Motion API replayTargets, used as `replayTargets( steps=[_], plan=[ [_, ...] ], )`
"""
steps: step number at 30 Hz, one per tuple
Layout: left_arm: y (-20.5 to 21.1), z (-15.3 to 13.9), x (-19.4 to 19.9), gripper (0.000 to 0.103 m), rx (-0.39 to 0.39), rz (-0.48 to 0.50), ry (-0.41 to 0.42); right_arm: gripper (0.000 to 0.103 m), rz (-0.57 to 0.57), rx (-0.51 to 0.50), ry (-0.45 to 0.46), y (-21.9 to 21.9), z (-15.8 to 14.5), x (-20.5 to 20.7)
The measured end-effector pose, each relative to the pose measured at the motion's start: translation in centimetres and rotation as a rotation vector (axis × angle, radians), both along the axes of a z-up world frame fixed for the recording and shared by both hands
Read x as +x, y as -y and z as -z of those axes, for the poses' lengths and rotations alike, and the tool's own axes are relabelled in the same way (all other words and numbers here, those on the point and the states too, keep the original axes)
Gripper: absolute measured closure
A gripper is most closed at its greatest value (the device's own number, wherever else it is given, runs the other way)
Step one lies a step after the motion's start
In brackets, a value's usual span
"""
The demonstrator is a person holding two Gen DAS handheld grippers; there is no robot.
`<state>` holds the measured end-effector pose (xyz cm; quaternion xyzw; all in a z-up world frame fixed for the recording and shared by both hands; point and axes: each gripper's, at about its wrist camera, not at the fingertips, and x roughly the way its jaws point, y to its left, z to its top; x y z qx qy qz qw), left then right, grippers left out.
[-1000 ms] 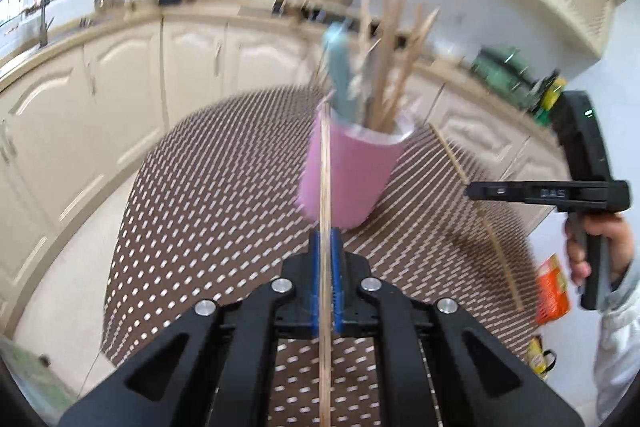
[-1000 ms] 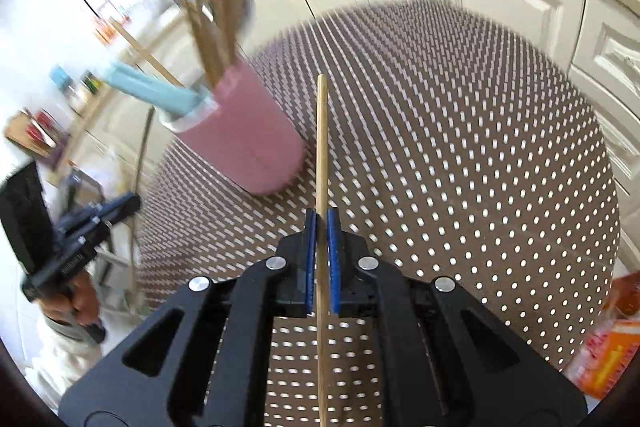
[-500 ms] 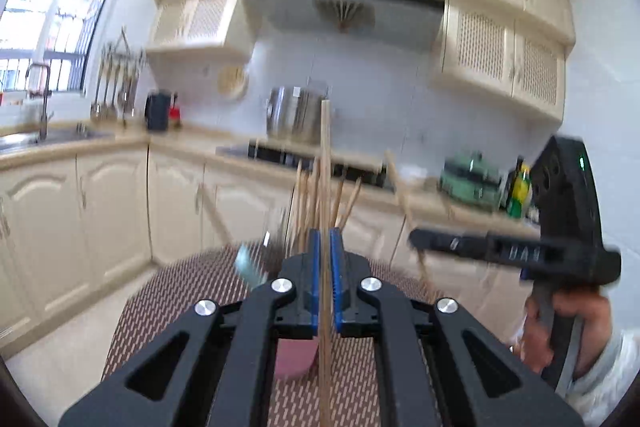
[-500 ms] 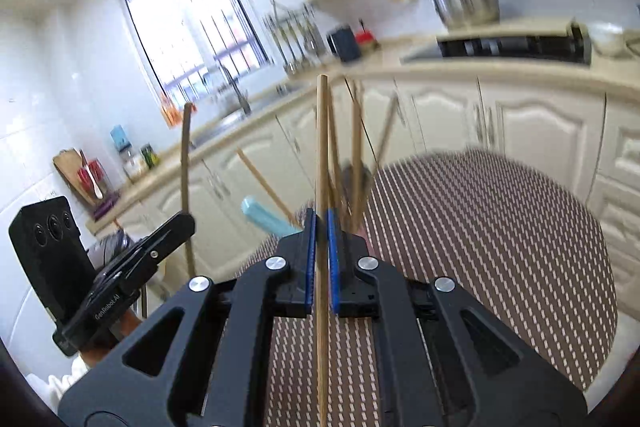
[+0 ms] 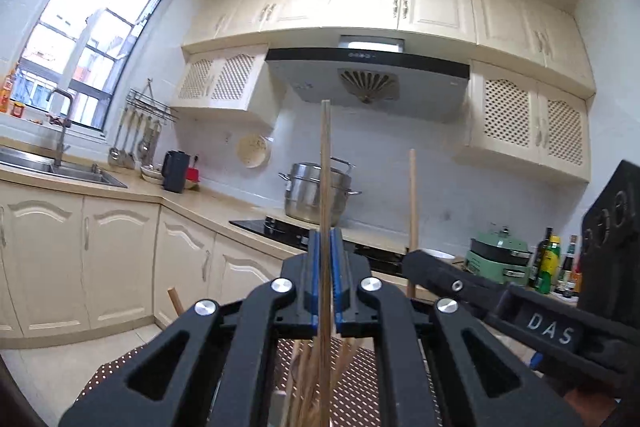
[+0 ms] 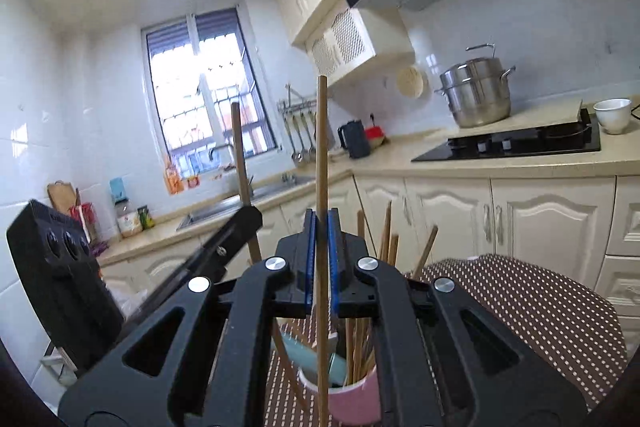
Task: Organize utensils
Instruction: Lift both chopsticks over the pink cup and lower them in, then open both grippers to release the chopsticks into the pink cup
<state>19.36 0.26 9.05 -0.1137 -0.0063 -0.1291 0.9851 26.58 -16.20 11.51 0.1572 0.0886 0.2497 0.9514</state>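
Observation:
My left gripper [image 5: 325, 247] is shut on a wooden chopstick [image 5: 325, 167] that stands upright between its blue pads. My right gripper [image 6: 321, 227] is likewise shut on a second upright chopstick [image 6: 321, 147]. Each view catches the other gripper: the right one [image 5: 416, 263] with its chopstick at the right, the left one [image 6: 248, 217] with its chopstick at the left. Below the right gripper stands a pink cup [image 6: 352, 399] with several wooden chopsticks [image 6: 386, 239] and a pale blue utensil [image 6: 308, 355] in it. In the left wrist view only the cup's chopsticks [image 5: 304, 379] show, behind the gripper body.
The cup stands on a round table with a brown dotted cloth [image 6: 520, 307]. Behind are cream cabinets [image 5: 120, 259], a sink [image 5: 60, 171], a black hob [image 6: 512, 143] with a steel pot [image 6: 478, 99], a white cup [image 6: 612, 115], bottles [image 5: 552, 263] and a window [image 6: 208, 95].
Both grippers rose and tipped from looking down at the table to pointing level, each keeping its chopstick. The pink cup slid to the bottom of both views.

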Motion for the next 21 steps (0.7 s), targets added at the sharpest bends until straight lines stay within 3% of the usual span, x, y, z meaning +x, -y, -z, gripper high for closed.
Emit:
replayTargets(
  steps=[10,21],
  plan=[
    [0.6,0.8,1.9,0.098,0.005,-0.092,0.079,0.097,0.042,0.041,0.045,-0.5,1.9,3.2],
    [1.1,3.0,2.4,0.098,0.058,-0.1,0.027,0.097,0.034,0.01,0.011,-0.6,4.7,3.9]
  ],
)
